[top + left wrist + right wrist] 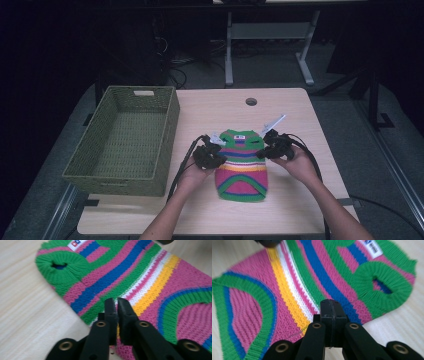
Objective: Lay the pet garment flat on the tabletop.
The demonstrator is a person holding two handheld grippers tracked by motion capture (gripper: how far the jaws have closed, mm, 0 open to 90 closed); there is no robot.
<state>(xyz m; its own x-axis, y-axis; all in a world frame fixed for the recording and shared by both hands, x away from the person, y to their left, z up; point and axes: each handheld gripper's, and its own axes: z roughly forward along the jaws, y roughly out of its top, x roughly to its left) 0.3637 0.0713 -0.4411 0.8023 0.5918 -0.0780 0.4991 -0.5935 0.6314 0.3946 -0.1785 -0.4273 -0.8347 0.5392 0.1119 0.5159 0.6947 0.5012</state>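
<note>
High view: both grippers' tips blurred (closed up close), left gripper (116, 305) & right gripper (333, 308) pinching sweater (242, 164) edges.

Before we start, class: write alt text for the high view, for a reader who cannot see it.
A person's two hands hold the left gripper and the right gripper, jaws closed, at either side edge of a striped knitted sweater lying flat on a wooden table. A green woven basket stands at the table's left edge.
</note>
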